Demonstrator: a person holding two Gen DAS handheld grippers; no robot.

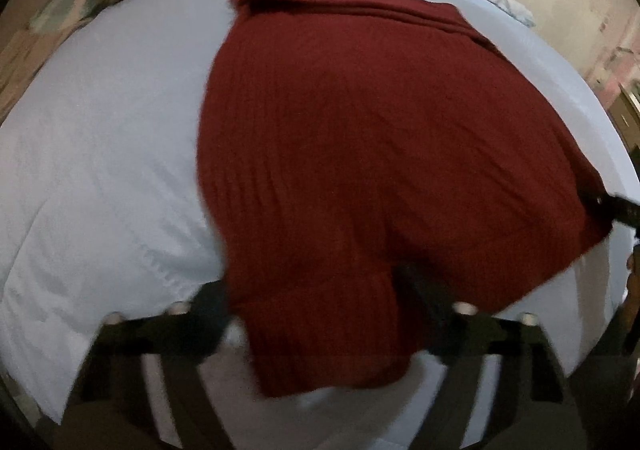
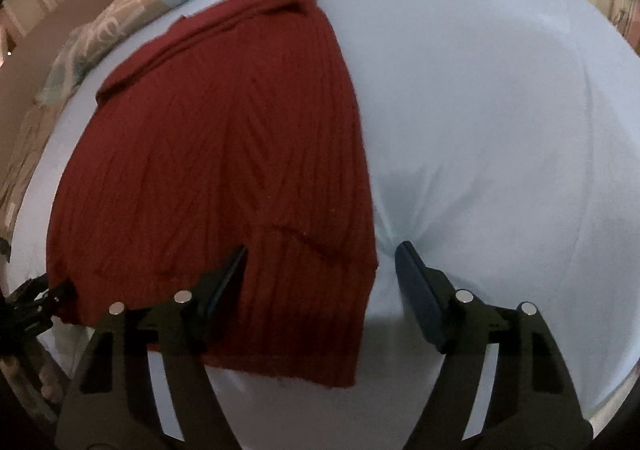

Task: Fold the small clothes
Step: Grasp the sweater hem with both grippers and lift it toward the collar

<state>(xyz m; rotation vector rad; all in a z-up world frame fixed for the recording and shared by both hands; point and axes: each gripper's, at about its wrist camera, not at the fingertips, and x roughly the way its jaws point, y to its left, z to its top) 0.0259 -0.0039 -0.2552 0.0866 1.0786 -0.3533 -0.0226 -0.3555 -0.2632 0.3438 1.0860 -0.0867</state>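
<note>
**Both grippers at the near hem, fold about to begin**

The red knit garment (image 1: pixel 360 154) lies spread on the pale blue bedding (image 2: pixel 500 110), its near hem hanging toward the cameras. The right gripper (image 2: pixel 320 254) stands wide apart, straddling the hem's corner — one finger on cloth, one on the sheet. The left gripper (image 1: pixel 320 290) is draped over by fabric; apart or clamped, I cannot tell. To do this well, I'd say pinch both corners level, lift together, and carry the hem evenly toward the far edge — no dragging.
</note>
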